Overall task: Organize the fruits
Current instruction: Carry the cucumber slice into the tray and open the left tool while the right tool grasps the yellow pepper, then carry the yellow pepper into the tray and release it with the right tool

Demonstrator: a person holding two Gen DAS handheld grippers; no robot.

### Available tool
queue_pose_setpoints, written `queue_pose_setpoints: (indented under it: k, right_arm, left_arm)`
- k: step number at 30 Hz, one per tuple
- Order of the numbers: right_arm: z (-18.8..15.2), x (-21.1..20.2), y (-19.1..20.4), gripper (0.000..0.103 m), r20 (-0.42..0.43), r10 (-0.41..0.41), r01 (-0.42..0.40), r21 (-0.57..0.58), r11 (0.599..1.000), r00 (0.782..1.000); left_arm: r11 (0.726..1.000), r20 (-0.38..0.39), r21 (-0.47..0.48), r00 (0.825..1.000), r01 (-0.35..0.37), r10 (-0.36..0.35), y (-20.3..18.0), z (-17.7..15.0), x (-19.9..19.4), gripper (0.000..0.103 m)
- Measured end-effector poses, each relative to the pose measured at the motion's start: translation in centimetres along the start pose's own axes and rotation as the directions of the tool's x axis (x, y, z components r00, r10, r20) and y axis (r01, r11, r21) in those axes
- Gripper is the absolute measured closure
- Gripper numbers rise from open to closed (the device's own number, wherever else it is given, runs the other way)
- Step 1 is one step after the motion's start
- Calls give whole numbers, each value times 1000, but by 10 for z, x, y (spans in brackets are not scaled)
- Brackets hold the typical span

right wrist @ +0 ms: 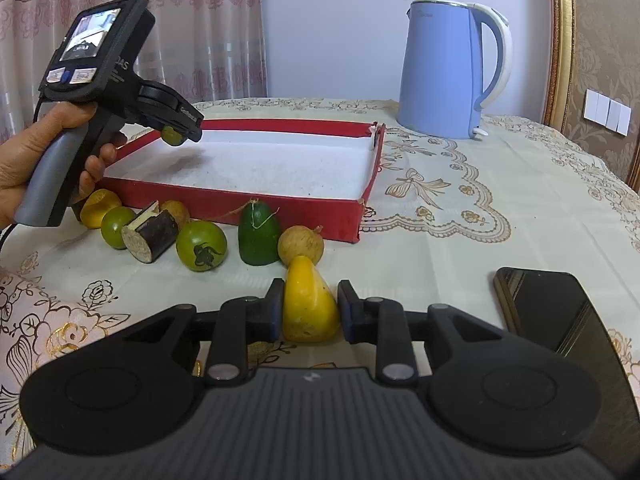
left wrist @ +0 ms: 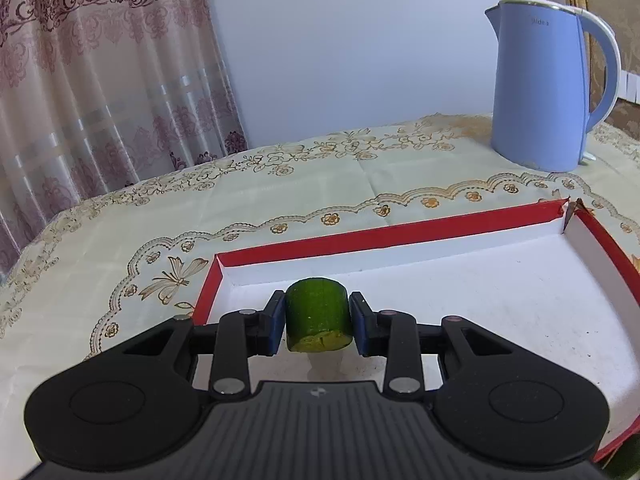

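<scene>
Landmark: a shallow red box (right wrist: 256, 194) with a white floor, lying on a table under a cream cloth (right wrist: 460, 216) with gold flower embroidery.
Left gripper (left wrist: 318, 320): clamped on a short green cucumber chunk (left wrist: 318, 314), pads pressing both its sides. It hangs above the box's white floor, near the box's left wall. A hand (right wrist: 52, 152) holds the gripper's grey handle.
Right gripper (right wrist: 308, 312): closed on a yellow cone-shaped fruit (right wrist: 308, 304), one pad against each side. It sits on the cloth just in front of the box's near wall.
Loose produce: lined up along the box's near wall, outside it. From the left, a yellow fruit (right wrist: 99, 206), a small green one (right wrist: 117, 226), a dark eggplant piece (right wrist: 154, 236), a green tomato (right wrist: 201, 246), a green cucumber end (right wrist: 258, 236) and a tan round fruit (right wrist: 301, 245).
Kettle (right wrist: 444, 72): pale blue, standing behind the box's far right corner.
Phone (right wrist: 560, 312): black, flat on the cloth, well to the right of the box.
</scene>
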State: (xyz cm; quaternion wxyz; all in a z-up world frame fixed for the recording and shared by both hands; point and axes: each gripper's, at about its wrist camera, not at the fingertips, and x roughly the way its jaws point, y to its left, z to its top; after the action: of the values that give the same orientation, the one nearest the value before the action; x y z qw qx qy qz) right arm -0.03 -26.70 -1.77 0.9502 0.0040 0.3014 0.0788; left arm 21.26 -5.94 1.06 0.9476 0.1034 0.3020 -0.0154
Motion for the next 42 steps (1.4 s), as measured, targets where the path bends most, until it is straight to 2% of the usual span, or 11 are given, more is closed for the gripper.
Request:
queue_pose_setpoints:
  k: [9, 14, 18, 20, 24, 25, 33, 37, 42]
  right_arm:
    - [-1, -2, 0, 77, 8, 0, 0, 14, 1000, 1000]
    - [0, -5, -1, 77, 21, -4, 3, 27, 1000, 1000]
    - [1, -8, -2, 77, 30, -5, 4, 35, 999, 1000]
    - [1, -10, -3, 77, 36, 0, -1, 42, 999, 999]
    - [5, -12, 0, 77, 51, 21, -24, 51, 998, 998]
    - [6, -12, 1, 77, 56, 28, -31, 54, 998, 998]
    - [16, -9, 12, 77, 81, 59, -64, 53, 997, 995]
    - [21, -5, 14, 77, 91, 66, -72, 65, 995, 994]
    - [33, -1, 16, 77, 104, 77, -84, 58, 995, 992]
  left_arm:
    - [1000, -15, 4, 1000, -16, 17, -6, 3, 8, 70]
    - [1000, -55, -9, 998, -20, 20, -8, 3, 19, 69]
    - [999, -56, 6, 997, -49, 49, -10, 1, 17, 69]
    - [998, -44, 16, 997, -59, 59, -11, 0, 12, 65]
    - [997, -14, 16, 997, -69, 70, -8, -1, 0, 37]
    - [997, -4, 14, 997, -72, 72, -7, -2, -3, 34]
    - [996, 16, 3, 995, -94, 94, -3, -9, -25, 33]
    - [994, 4, -27, 995, -102, 102, 0, -15, -34, 27]
    - [992, 26, -65, 994, -104, 106, 6, -25, -51, 25]
